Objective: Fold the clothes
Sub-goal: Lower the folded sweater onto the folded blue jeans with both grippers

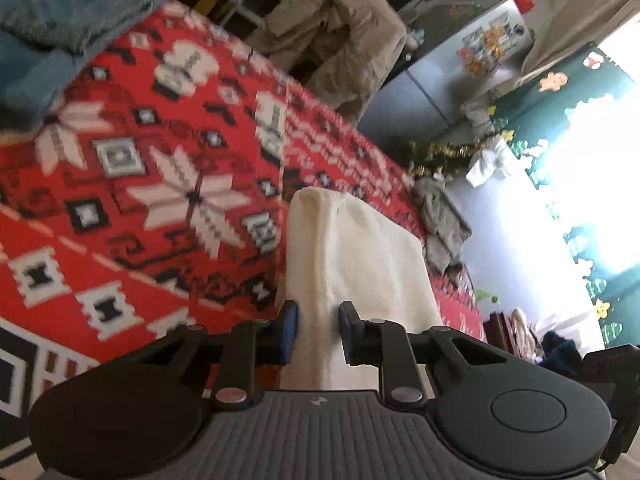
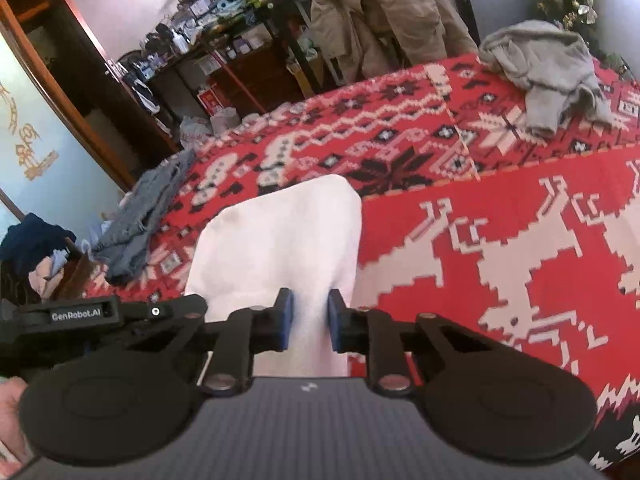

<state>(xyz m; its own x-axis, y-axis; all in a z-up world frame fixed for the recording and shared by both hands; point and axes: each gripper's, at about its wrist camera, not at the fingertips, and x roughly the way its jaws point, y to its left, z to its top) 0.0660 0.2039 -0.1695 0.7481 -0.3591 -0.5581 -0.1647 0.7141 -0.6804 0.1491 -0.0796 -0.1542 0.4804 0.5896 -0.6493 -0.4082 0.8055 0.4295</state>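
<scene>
A white folded cloth [image 1: 360, 248] lies on a red patterned blanket [image 1: 160, 160], with its near end lifted toward me. In the left wrist view my left gripper [image 1: 318, 320] has its blue pads [image 1: 290, 328] pressed on a bunched edge of the cloth. The right wrist view shows the same white cloth [image 2: 280, 232] on the blanket [image 2: 480, 240]. There my right gripper [image 2: 310, 308] is shut on its near edge, and the fabric fills the gap between the pads. The left gripper's black body [image 2: 80, 314] shows at the left of that view.
A crumpled grey garment [image 2: 548, 76] lies at the blanket's far right corner. A blue garment [image 2: 140, 216] rests at its left edge, and a blue fluffy one [image 1: 60, 20] at the far left. A beige jacket [image 2: 380, 12] hangs over a chair beyond. Cluttered shelves [image 2: 208, 20] stand behind.
</scene>
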